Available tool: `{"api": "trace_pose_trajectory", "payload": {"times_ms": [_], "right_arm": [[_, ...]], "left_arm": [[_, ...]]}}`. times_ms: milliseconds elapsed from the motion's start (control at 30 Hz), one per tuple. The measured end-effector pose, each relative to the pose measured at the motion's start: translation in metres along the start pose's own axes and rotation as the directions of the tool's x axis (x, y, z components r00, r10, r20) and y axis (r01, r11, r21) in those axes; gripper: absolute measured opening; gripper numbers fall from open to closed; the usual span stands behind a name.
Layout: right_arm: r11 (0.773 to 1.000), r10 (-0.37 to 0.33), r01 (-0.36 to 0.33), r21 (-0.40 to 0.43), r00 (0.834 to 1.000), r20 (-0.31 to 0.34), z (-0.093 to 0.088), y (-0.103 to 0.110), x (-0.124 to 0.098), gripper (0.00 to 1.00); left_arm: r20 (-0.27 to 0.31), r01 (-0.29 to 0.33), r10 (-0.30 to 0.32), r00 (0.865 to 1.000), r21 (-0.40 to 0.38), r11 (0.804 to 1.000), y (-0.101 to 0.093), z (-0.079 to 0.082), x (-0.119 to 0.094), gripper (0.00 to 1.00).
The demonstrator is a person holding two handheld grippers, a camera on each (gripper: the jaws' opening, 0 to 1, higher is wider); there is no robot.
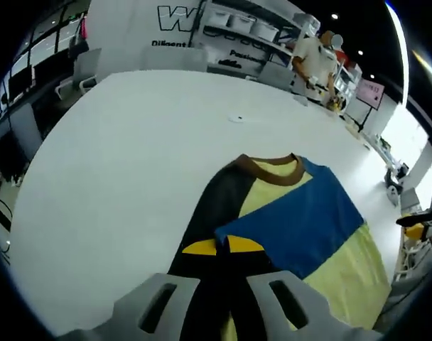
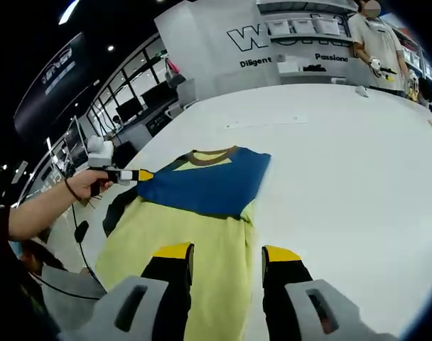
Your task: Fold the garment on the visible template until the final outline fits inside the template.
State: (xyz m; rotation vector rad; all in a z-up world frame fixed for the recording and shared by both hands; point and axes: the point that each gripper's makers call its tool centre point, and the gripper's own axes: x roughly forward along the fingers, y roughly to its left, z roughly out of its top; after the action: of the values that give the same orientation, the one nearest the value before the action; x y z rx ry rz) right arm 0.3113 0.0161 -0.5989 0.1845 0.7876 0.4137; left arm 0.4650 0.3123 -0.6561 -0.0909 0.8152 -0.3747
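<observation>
The garment [image 1: 301, 234] lies flat on the white table [image 1: 116, 177]: pale yellow body, brown collar [image 1: 273, 167], a black side [image 1: 216, 206] and a blue panel [image 1: 308, 213] folded across the chest. My left gripper [image 1: 222, 246] has its yellow tips nearly together at the blue panel's corner. In the right gripper view a hand holds that left gripper [image 2: 143, 175] at the same blue corner [image 2: 148, 188]. My right gripper [image 2: 227, 252] stands open over the yellow hem [image 2: 202, 234], fabric showing between its jaws.
A person [image 1: 312, 60] stands at the table's far end by shelves [image 1: 251, 32] and a white lettered wall. A small object [image 1: 236, 118] lies on the far tabletop. Chairs [image 1: 77, 71] stand beyond the left edge. The table's right half [image 2: 344, 177] is bare white.
</observation>
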Motion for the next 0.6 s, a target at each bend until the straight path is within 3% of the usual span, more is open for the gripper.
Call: {"api": "trace_pose_trajectory", "payload": {"times_ms": [100, 600], "right_arm": [[1.0, 0.001, -0.001, -0.001, 1.0, -0.004, -0.001, 0.001, 0.0, 0.34], [1.0, 0.005, -0.005, -0.001, 1.0, -0.011, -0.002, 0.002, 0.001, 0.33]], "left_arm": [[-0.008, -0.011, 0.011, 1.0, 0.042, 0.999, 0.003, -0.002, 0.001, 0.0], [-0.016, -0.064, 0.065, 0.998, 0.093, 0.994, 0.024, -0.007, -0.006, 0.02]]}}
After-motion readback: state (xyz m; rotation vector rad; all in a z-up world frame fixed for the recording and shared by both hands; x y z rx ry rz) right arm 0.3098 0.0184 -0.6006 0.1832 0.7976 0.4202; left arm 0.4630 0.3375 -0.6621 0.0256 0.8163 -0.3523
